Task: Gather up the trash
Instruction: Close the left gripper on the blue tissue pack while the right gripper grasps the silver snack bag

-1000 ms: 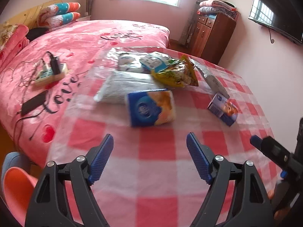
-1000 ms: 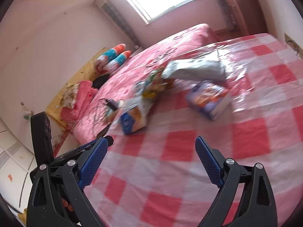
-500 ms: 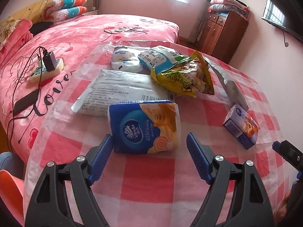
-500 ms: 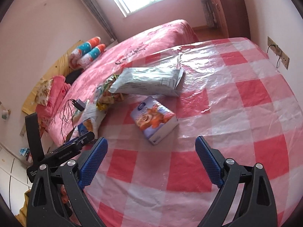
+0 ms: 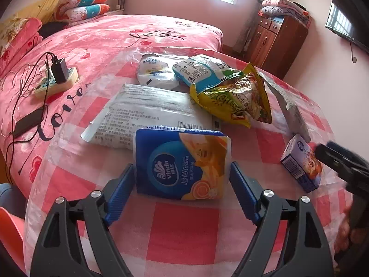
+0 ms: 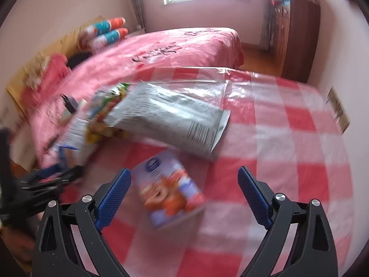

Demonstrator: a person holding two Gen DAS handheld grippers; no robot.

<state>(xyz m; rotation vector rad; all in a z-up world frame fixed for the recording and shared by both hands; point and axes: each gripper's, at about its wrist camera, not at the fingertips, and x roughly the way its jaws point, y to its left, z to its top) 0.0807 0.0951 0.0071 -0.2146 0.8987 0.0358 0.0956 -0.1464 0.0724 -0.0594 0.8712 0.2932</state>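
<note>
- Blue-and-orange soft plastic tissue pack (image 5: 182, 161) lies flat on the red-checked counter (image 5: 182, 235), between the left gripper's (image 5: 181, 192) wide-apart jaws.
- Right gripper (image 6: 184, 196), jaws apart, flanks a small purple carton (image 6: 168, 188).

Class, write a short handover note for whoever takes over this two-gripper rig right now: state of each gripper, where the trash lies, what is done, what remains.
Left gripper: open, jaws flanking the blue and orange Vinda tissue pack, not yet closed.
Right gripper: open, above the small purple carton; view blurred.
Trash on the red-checked tablecloth: large white printed bag, yellow snack bag, teal-white wrapper, white Magicday pouch, silver bag.
Done: nothing collected.
Left: close, lift, collect everything.
</note>
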